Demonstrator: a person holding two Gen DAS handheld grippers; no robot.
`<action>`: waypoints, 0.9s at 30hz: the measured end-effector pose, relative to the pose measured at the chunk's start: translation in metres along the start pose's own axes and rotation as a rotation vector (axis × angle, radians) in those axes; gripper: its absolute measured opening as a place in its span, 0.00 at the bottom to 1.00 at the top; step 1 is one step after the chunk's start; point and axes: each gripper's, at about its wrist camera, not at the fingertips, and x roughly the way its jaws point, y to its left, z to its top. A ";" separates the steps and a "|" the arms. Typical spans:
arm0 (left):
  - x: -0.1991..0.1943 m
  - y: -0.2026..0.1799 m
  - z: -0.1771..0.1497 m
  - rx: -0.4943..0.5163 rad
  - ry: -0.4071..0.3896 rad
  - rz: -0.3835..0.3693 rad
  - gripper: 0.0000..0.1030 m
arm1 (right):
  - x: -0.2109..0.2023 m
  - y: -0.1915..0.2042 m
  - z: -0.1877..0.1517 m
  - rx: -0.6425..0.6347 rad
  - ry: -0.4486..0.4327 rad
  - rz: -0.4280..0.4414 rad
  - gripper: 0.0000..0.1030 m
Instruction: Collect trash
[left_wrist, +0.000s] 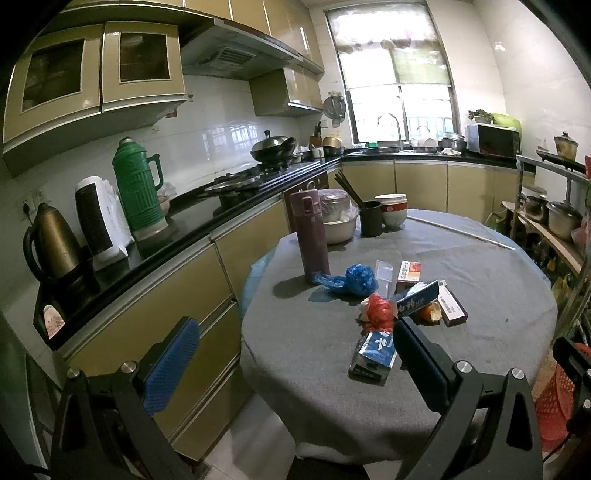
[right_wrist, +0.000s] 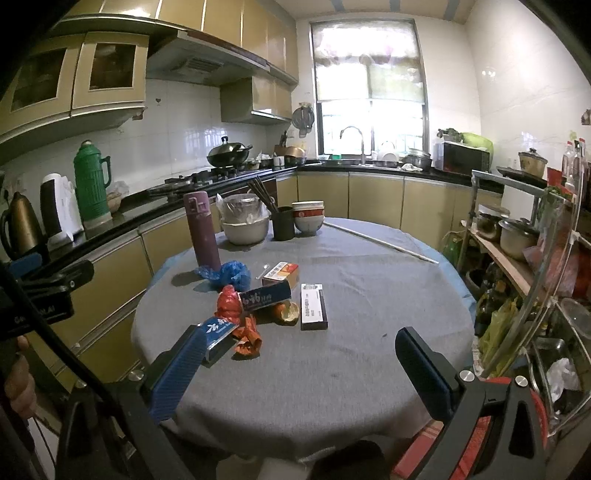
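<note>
Nothing collected yet: wrappers, boxes, blue bag (left_wrist: 356, 278), orange peel (right_wrist: 289, 313) litter the table (right_wrist: 369, 350). Left gripper (left_wrist: 295, 363), right gripper (right_wrist: 303, 373) both spread, empty.

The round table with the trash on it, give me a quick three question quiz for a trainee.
1. True or false: the left gripper already holds a piece of trash.
2. Which lies nearest the purple flask? A) blue bag B) orange peel C) dark flat box
3. What colour is the cloth on the table?

Key: 1 false, both grippers open and empty. 2 A. 3 grey.
</note>
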 end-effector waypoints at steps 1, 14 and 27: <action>0.000 0.001 0.000 0.000 0.000 0.000 1.00 | 0.001 -0.001 0.000 0.003 0.004 0.000 1.00; 0.011 -0.004 -0.005 0.009 0.028 0.010 1.00 | 0.021 -0.013 -0.003 0.057 0.068 -0.001 1.00; 0.056 -0.010 -0.011 0.006 0.130 0.038 1.00 | 0.071 -0.016 0.002 0.062 0.131 0.028 1.00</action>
